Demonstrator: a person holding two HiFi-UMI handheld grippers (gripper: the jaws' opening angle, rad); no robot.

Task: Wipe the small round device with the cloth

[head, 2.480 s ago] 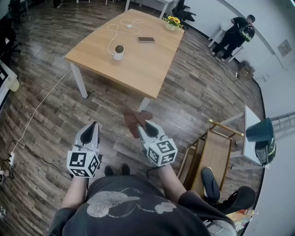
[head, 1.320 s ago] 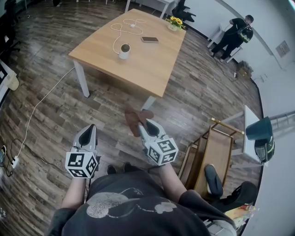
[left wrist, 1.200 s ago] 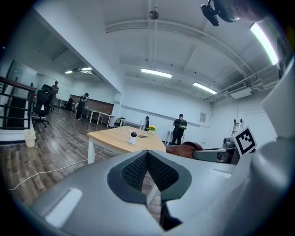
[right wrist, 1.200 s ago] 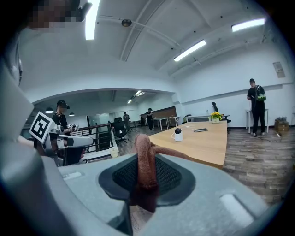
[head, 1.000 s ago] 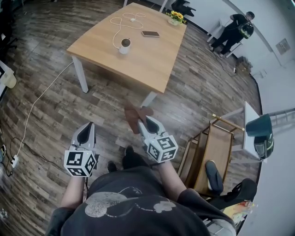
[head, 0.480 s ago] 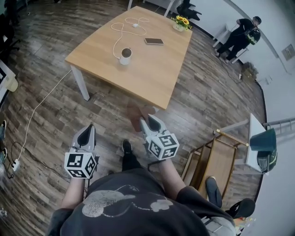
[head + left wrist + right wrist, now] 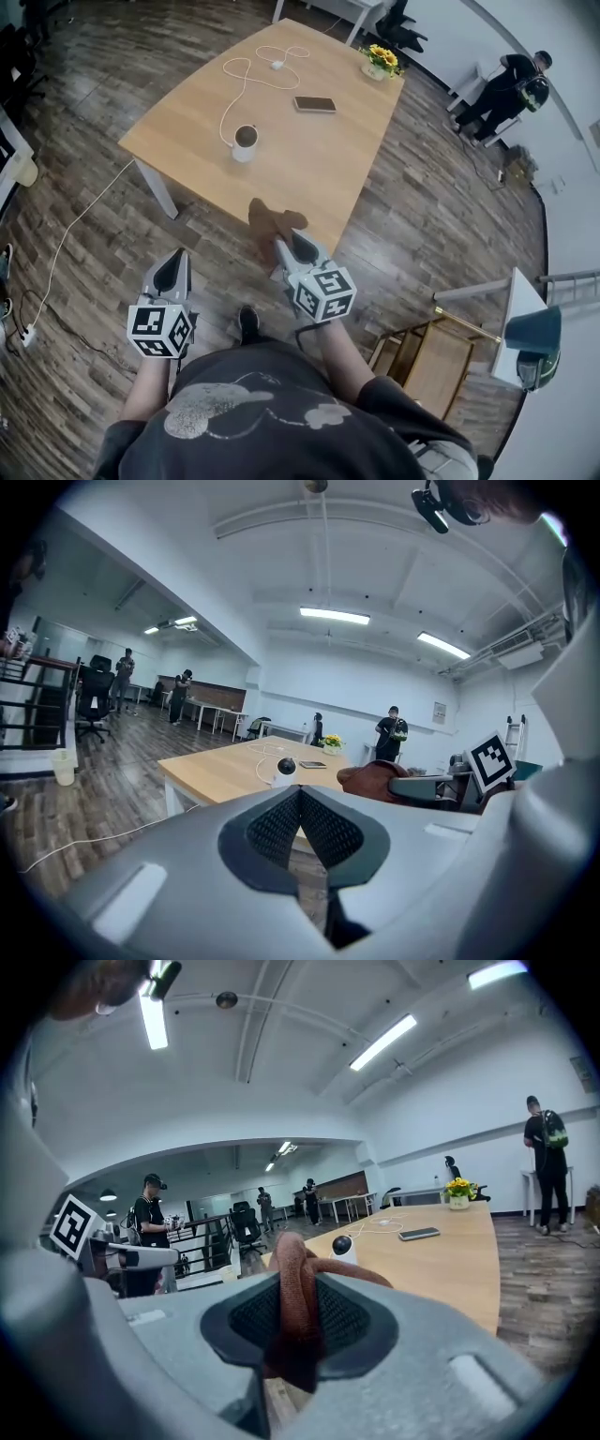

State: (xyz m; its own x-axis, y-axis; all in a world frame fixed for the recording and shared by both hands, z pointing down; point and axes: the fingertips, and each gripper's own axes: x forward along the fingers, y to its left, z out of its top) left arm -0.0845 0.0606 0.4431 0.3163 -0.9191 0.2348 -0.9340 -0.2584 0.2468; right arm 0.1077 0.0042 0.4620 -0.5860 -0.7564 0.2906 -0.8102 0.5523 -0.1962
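Listener: Cloth first. Which claw holds it?

Describer: The right gripper (image 7: 291, 246). Its jaws pinch a fold of the reddish-brown cloth (image 7: 272, 220), which sticks out ahead of the tips. The left gripper (image 7: 175, 259) has its jaws pressed together on nothing and is held low beside the person's body.

Listener: And the small round device?

Describer: It stands upright on the light wooden table (image 7: 319, 164), near the table's left edge and well apart from both grippers. A white cable (image 7: 246, 75) runs from it. A phone (image 7: 315, 104) lies further back.

Listener: How should the approach go?

Describer: My judgement is that the person is walking up and nothing is wiped yet. Bring the cloth down from above so the loose fold, not the hard jaw tips, meets the device. It looks light enough to tip, so the free left gripper could steady its base — and mind the cable.

Listener: What differs from the earlier picture?

Describer: The table is closer. Two and a half seconds ago bare floor lay between cloth and table. Now the cloth overlaps the table's near edge in the head view. Both grips are unchanged.
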